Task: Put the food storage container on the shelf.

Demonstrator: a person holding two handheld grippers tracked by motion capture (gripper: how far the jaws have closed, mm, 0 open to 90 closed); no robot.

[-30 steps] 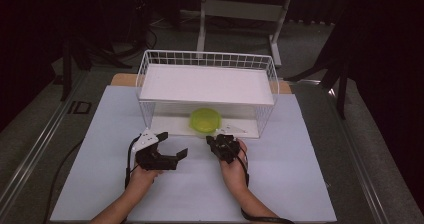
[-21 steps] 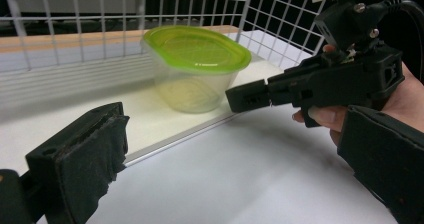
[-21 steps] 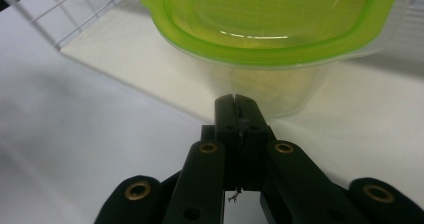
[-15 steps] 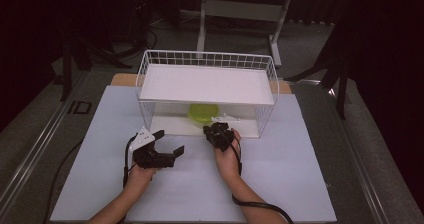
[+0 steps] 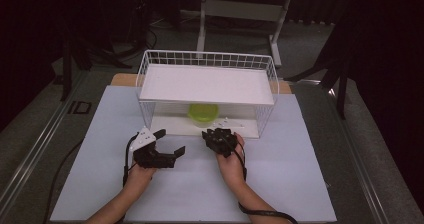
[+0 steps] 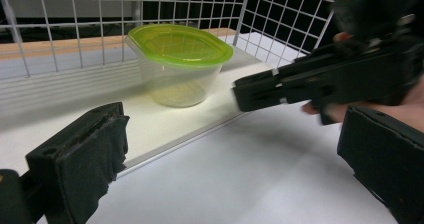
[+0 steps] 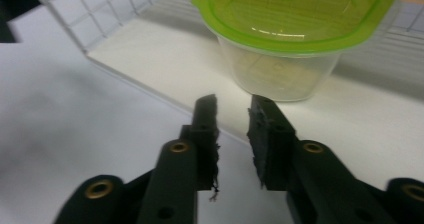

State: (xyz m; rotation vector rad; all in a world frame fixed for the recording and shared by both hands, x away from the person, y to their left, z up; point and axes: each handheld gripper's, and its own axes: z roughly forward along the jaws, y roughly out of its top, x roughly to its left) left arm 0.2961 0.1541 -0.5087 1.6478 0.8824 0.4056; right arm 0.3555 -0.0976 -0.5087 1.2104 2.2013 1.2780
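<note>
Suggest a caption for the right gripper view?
Nearly closed right tongs point at a green-lidded clear tub on the wire rack's lower shelf.

A table (image 5: pixel 300 184) covered by a white sheet is seen from the high view. A white wire rack (image 5: pixel 150 91) is set on it toward the far side. On the rack's lower white board (image 6: pixel 150 129) a clear tub with a green lid (image 5: pixel 202 113) is stood upright, beneath the upper shelf (image 5: pixel 207 84)
</note>
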